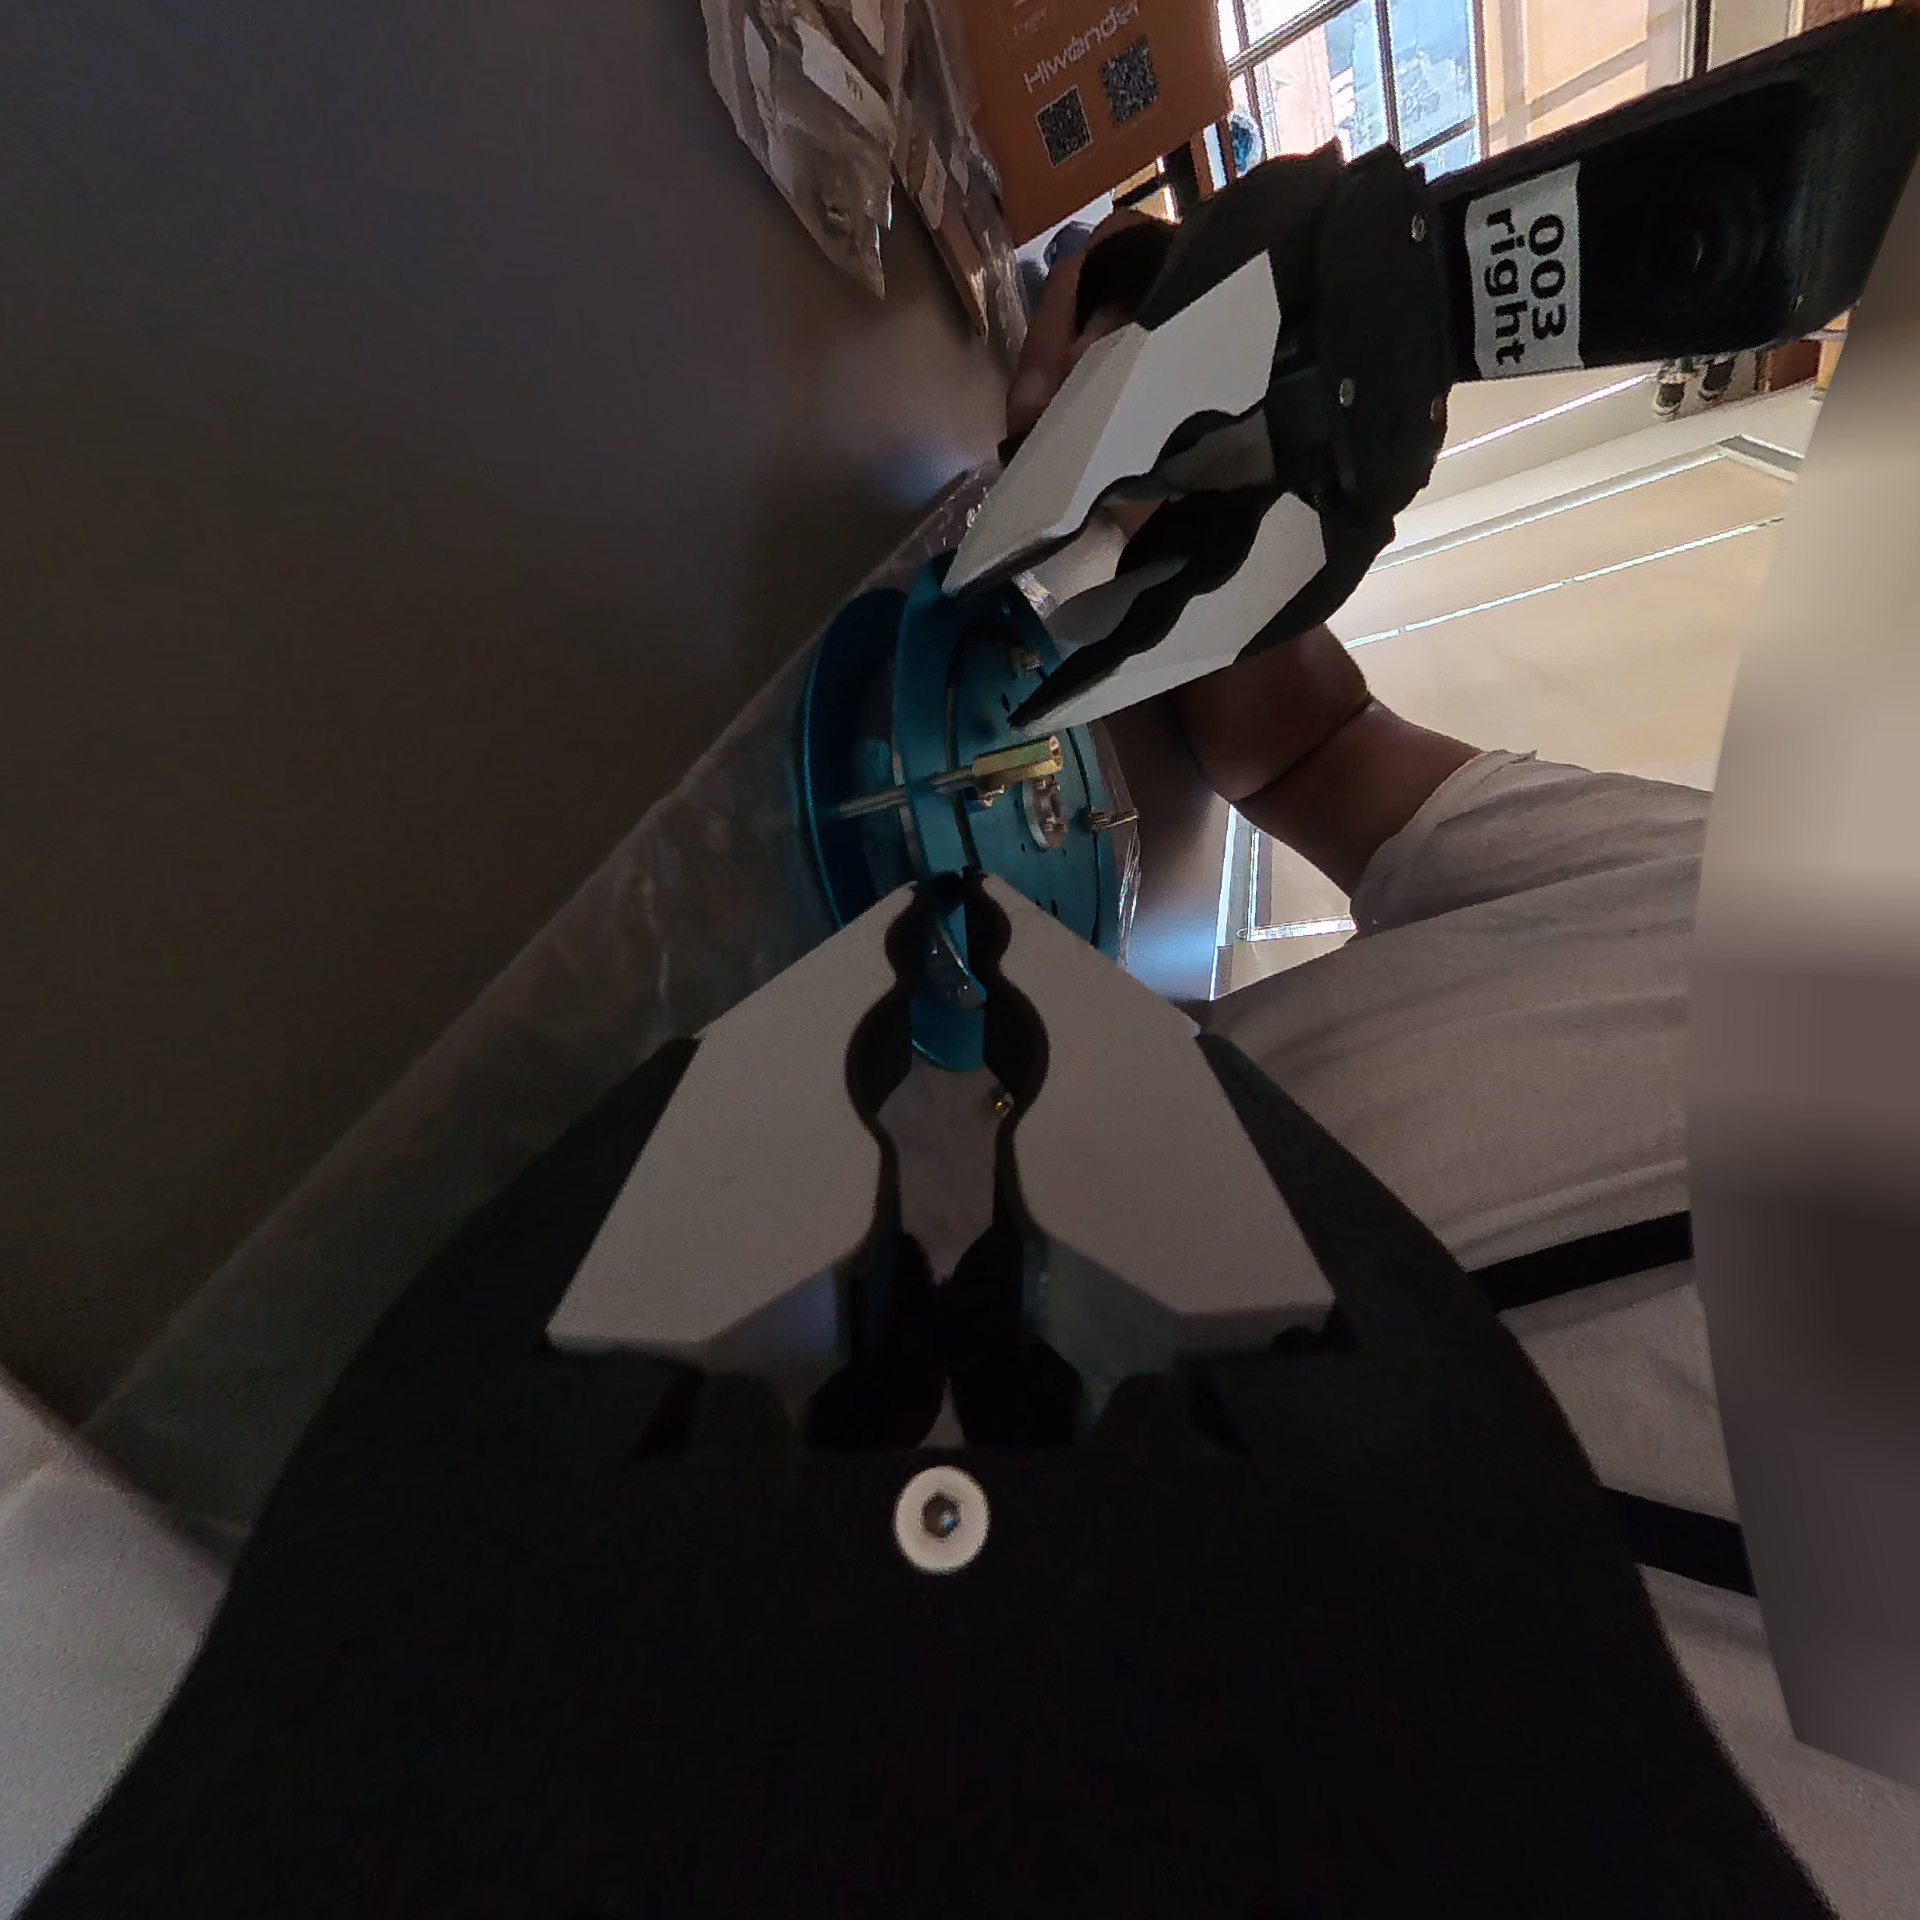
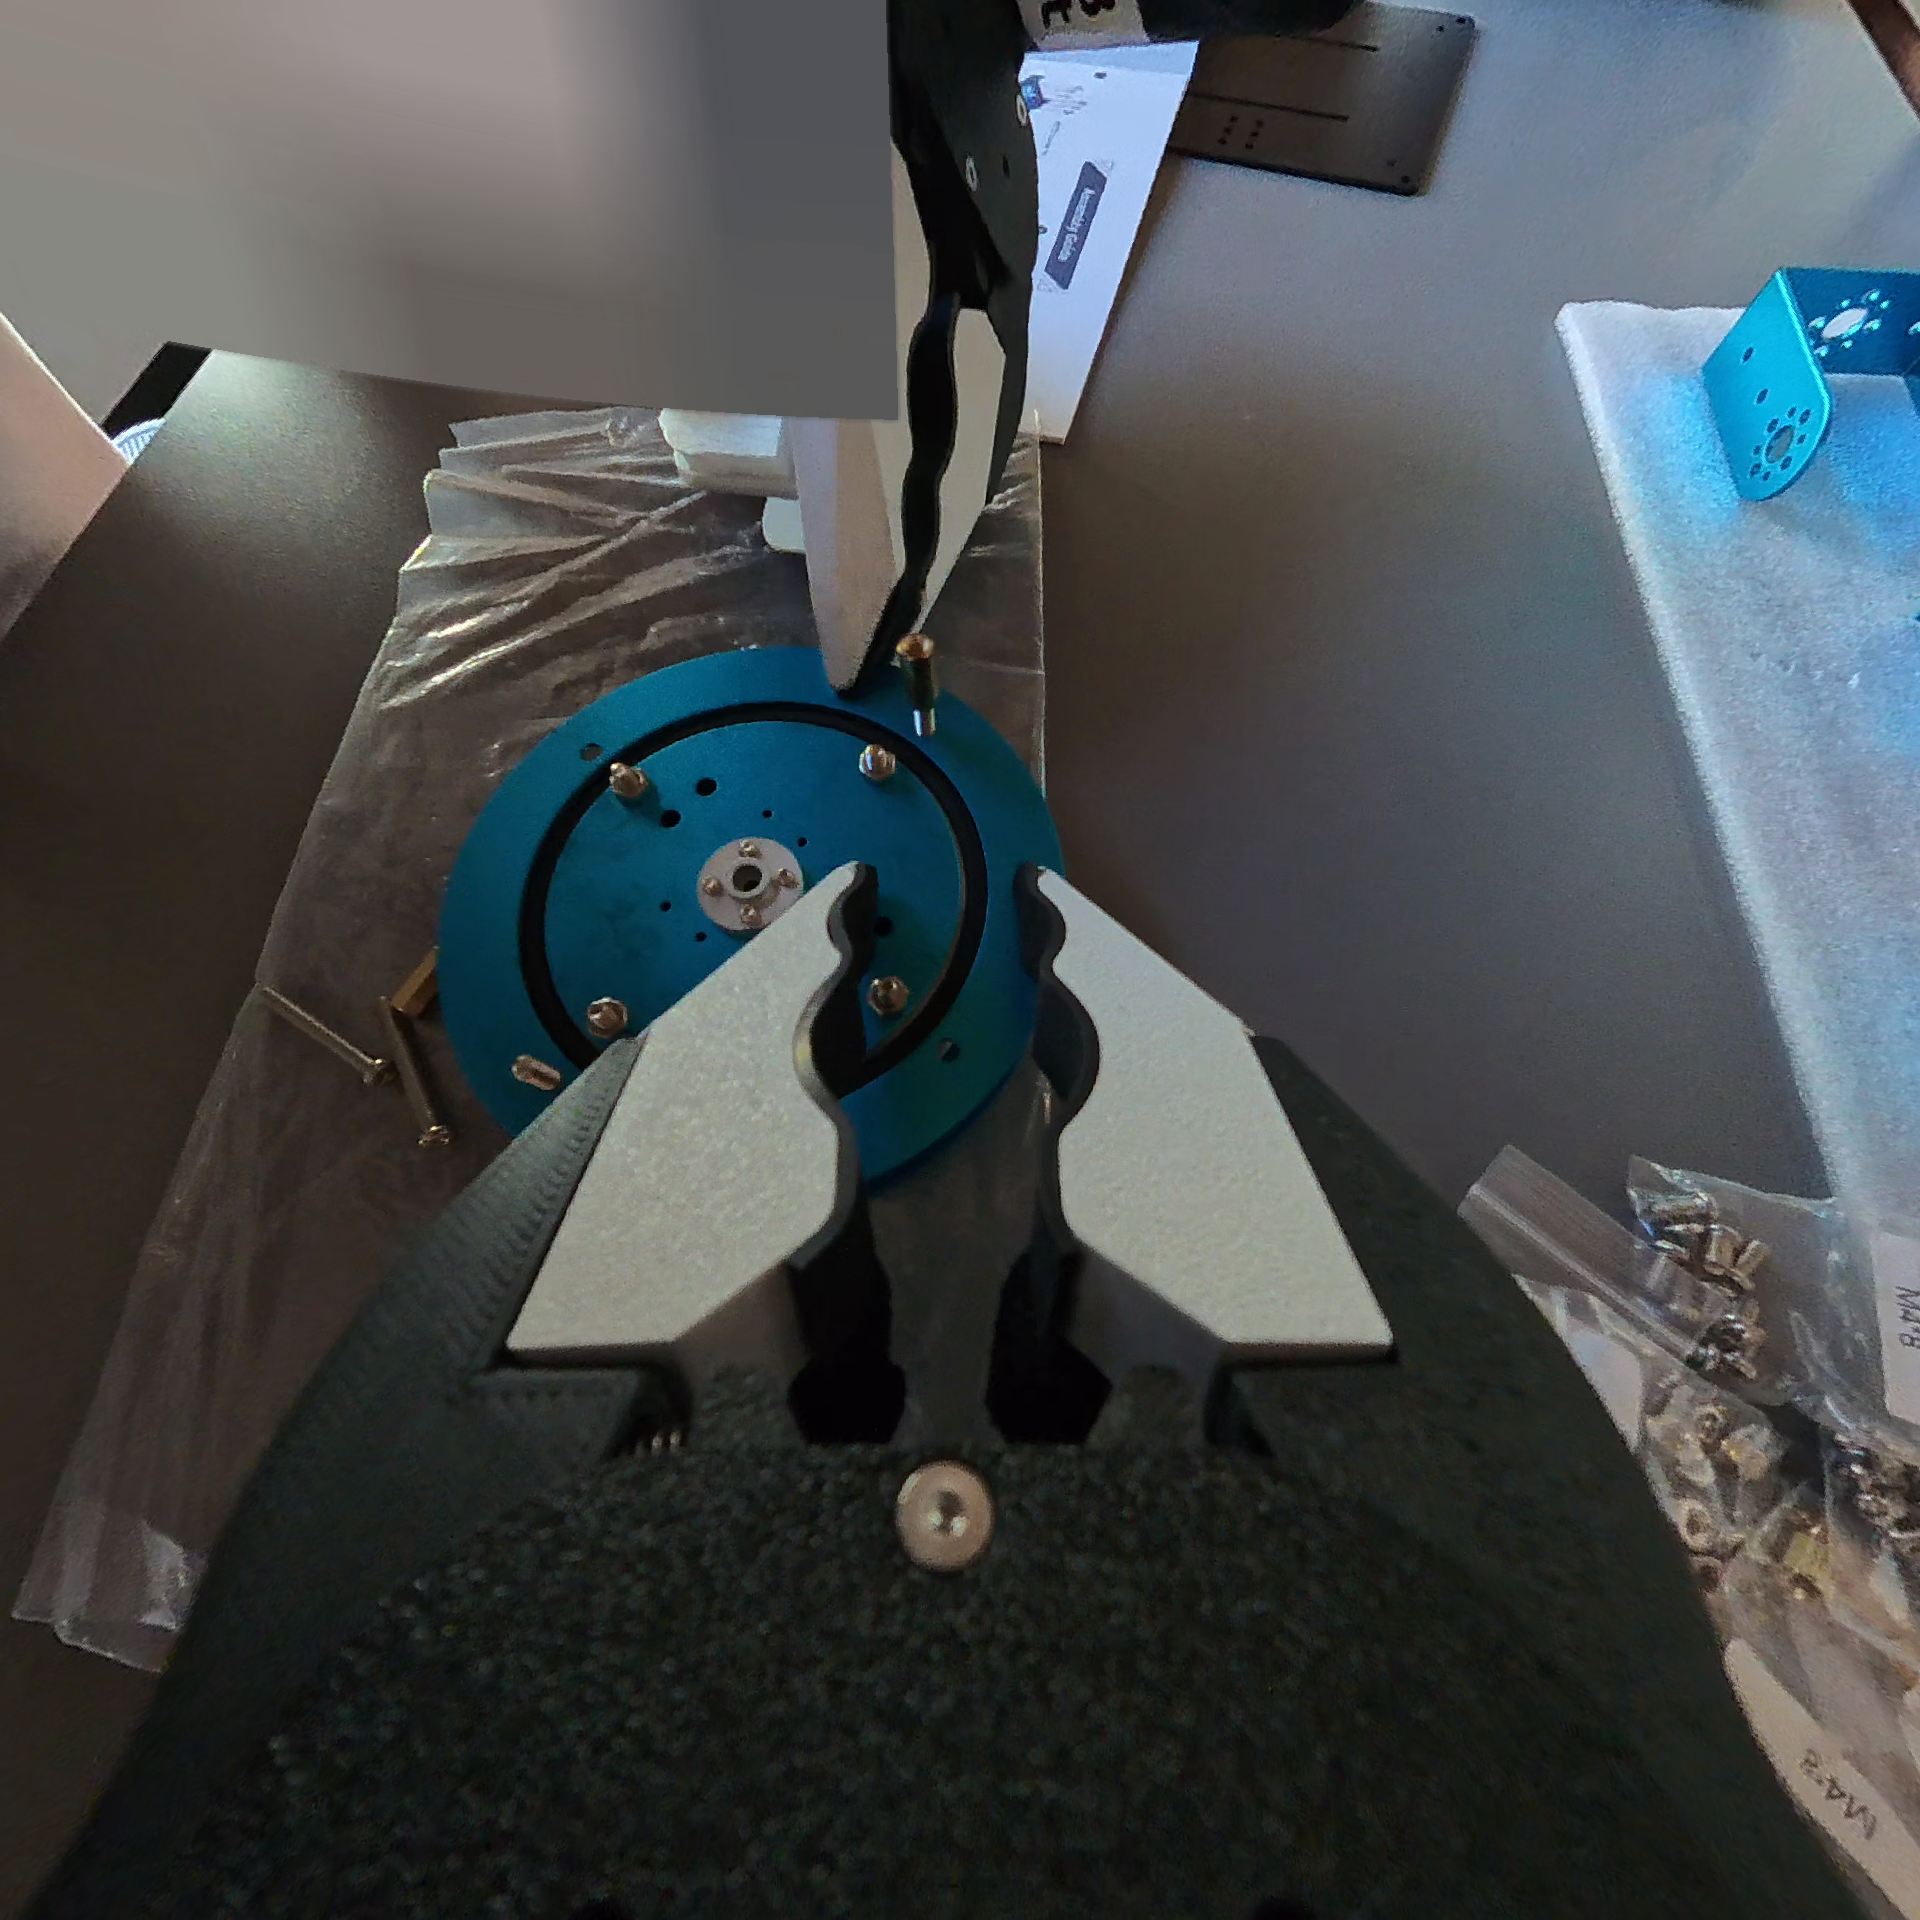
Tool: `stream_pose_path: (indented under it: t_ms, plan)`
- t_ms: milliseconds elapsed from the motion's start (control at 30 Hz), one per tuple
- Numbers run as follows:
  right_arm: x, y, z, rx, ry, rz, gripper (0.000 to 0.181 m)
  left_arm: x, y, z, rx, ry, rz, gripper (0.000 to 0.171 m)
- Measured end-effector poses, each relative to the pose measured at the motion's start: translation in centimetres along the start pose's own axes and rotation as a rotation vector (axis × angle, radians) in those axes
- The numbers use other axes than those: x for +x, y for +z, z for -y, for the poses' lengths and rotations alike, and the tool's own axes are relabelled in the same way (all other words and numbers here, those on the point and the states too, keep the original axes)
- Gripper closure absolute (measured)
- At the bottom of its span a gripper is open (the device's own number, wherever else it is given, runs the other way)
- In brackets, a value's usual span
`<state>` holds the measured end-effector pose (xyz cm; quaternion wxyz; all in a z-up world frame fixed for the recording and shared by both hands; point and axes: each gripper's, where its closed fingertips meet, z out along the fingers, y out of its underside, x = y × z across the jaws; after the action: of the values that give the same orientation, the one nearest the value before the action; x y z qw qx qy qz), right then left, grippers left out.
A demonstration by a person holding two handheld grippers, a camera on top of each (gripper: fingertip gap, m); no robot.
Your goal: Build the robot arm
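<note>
My left fingers pinch shut on one blue disc; right fingers hover spread over it. Two loose screws lie beside.

My left gripper and right gripper match: textured black bodies, pale grey finger plates with wavy black inner edges, and a silver screw at the centre. A white label wraps the right one's black handle. I wear a white T-shirt.

white sticker on right hand-held gripper, printed booklet, labelled screw bags
</note>
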<state>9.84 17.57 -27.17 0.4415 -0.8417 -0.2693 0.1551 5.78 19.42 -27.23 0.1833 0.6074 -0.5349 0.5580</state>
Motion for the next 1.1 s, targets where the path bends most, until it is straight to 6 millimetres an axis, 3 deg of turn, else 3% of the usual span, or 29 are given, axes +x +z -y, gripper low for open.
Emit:
stream_pose_path:
  t_ms: [133, 300, 533, 800, 933, 1100]
  plan:
    - [0.1, -0.1, 0.1, 0.003, 0.008, 0.006, 0.152, 0.0, 0.1, 0.0, -0.001, 0.007, 0.003, 0.167]
    - [-1.6, 0.1, 3.2, 0.134, -0.043, 0.102, 0.141, 0.0, 0.1, 0.0, 0.002, 0.018, 0.008, 0.167]
    - [-1.9, 1.8, 3.6, 0.067, -0.092, 0.118, 0.133, 0.0, 0.0, 0.0, 0.009, 0.031, 0.016, 0.167]
    - [-2.0, 1.5, 2.5, 0.022, -0.069, 0.138, 0.141, 0.0, 0.0, 0.0, 0.010, 0.034, 0.018, 0.167]
    - [-2.1, 1.4, 3.6, 0.078, -0.047, 0.145, 0.136, -0.1, 0.0, 0.0, 0.010, 0.037, 0.019, 0.167]
    - [-2.4, 1.6, 2.8, 0.046, -0.050, 0.166, 0.141, -0.1, 0.0, 0.1, 0.012, 0.042, 0.022, 0.167]
